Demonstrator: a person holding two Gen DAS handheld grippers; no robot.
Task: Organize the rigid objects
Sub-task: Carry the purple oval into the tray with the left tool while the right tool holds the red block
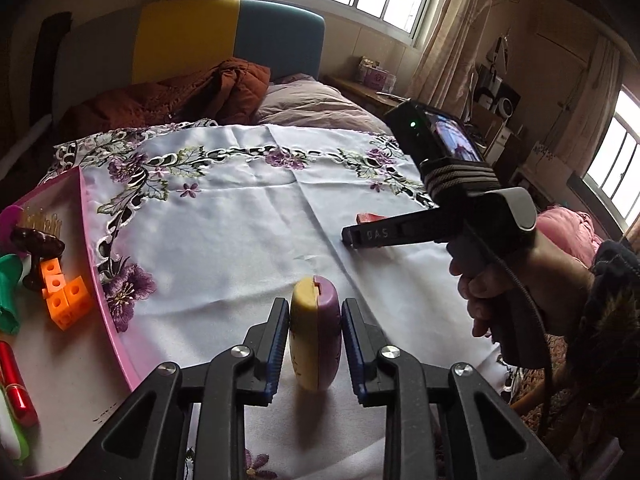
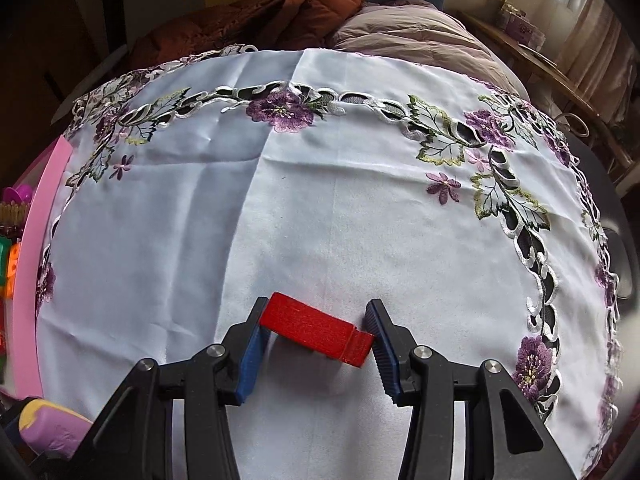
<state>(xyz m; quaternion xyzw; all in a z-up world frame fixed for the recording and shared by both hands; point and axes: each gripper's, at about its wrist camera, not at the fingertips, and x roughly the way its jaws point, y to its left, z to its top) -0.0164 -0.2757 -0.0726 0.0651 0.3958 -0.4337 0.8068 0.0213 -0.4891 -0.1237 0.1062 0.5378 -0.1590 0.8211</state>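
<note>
One pink tray (image 1: 105, 312) is set at the left edge of the embroidered tablecloth (image 1: 240, 216); orange linked cubes (image 1: 64, 296), a dark figurine (image 1: 38, 246), a green piece (image 1: 10, 288) and a red tube (image 1: 16, 388) are held in it. A yellow-and-purple case (image 1: 316, 332) is clamped upright by the left gripper (image 1: 315, 340). A red block (image 2: 316, 328) on the cloth is bracketed by the right gripper (image 2: 316, 332), both pads touching.

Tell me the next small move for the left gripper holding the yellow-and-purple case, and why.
Probably swing the left gripper leftward over the pink tray. Its pads already clamp the yellow-and-purple oval case, and the tray holding the orange blocks sits just left.
</note>
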